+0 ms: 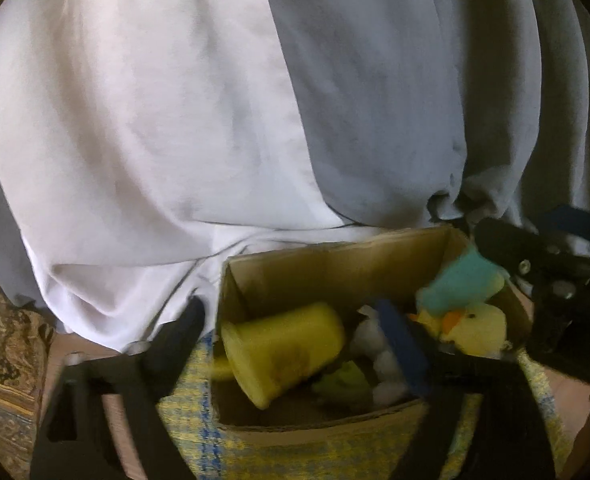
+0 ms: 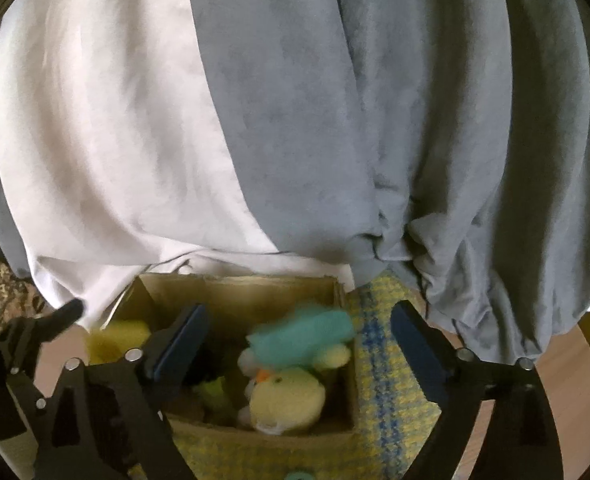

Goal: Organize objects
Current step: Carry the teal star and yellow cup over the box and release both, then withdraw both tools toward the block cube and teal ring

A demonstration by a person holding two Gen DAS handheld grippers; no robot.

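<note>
Right wrist – cardboard box holds plush chick, yellow cup; both tools spread.

Brightness: you get dim, soft indoor light in both views; the white cloth panel is the brightest area, the grey cloth panel beside it duller.
Light source: cannot tell; no lamp or window shows.
Shadows: your brown cardboard box is dark inside, and deep folds at the right of the grey cloth go nearly black.
Glare: only small glints on the metal bolts of the left tongs and right tongs.
Blur: the teal and yellow plush chick and yellow plastic cup smear with motion; nothing looks crisp.
Distortion: strong fisheye bulge, with black vignette in your corners.
</note>
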